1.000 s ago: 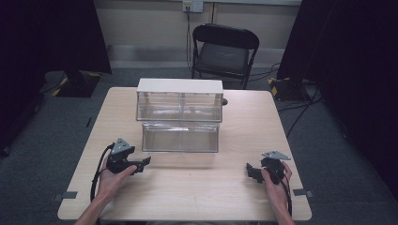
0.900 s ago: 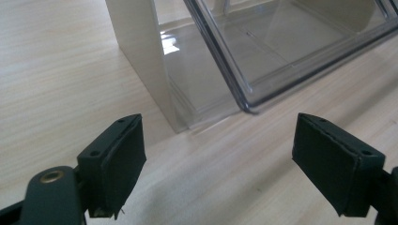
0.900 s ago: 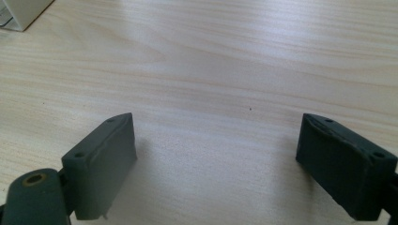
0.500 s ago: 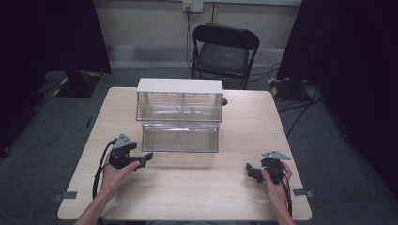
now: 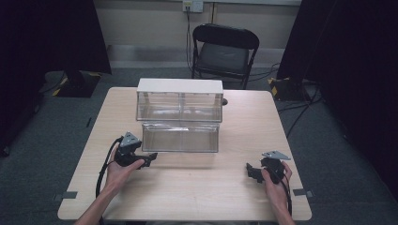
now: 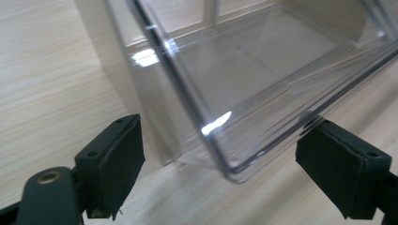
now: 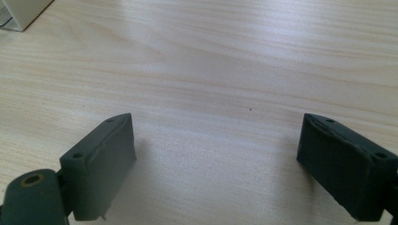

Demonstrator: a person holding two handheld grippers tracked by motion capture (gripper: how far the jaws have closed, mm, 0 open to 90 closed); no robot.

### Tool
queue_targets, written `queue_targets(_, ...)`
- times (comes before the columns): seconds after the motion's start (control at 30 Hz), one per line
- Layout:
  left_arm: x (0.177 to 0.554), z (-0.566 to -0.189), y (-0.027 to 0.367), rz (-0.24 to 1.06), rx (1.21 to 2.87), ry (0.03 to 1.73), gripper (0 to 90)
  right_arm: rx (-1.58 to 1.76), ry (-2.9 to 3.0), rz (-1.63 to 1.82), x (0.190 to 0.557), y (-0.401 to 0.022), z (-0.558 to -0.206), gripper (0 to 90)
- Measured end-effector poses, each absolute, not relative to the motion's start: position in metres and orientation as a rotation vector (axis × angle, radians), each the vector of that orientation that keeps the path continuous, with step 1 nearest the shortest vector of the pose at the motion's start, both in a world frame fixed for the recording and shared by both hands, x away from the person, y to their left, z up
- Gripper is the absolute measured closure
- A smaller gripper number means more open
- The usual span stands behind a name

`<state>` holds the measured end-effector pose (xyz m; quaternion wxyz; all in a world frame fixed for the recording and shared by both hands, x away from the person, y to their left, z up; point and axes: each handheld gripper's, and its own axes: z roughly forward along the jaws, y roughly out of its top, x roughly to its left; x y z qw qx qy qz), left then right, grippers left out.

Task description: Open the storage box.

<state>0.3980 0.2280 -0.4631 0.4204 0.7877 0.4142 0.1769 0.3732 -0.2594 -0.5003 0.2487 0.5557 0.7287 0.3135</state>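
Reaching with our left tool (image 5: 151,159), jaws wide, we straddle the near-left corner of the clear drawer (image 5: 180,137) pulled out mid-counter (image 5: 197,197), ready to grip it; our right tool (image 5: 251,172) rests wide, well apart.

The high view looked down across the desk (image 5: 187,197); the left gripper view sat close against the clear drawer (image 6: 244,93), shared with it.

we see a light wooden table (image 5: 187,197) | on it 1 clear plastic drawer unit with a white top (image 5: 179,101), set toward the far middle | its lower clear drawer (image 5: 180,138) pulled out over the tabletop
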Motion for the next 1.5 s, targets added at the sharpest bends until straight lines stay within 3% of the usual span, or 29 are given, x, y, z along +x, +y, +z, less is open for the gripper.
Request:
queue_targets(0.8, 0.392, -0.459, 0.226, 0.482, 1.983, 0.986, 17.3, 1.515, 1.985, 0.854, 0.373, -0.259, -0.500, 11.0)
queue_targets(1.17, 0.390, -0.453, 0.234, 0.460, 1.879, 1.017, 17.5, 1.515, 1.986, 0.854, 0.373, -0.259, -0.500, 11.0)
queue_targets(1.5, 0.390, -0.458, 0.225, 0.463, 1.948, 0.984, 15.6, 1.514, 1.986, 0.854, 0.373, -0.259, -0.500, 11.0)
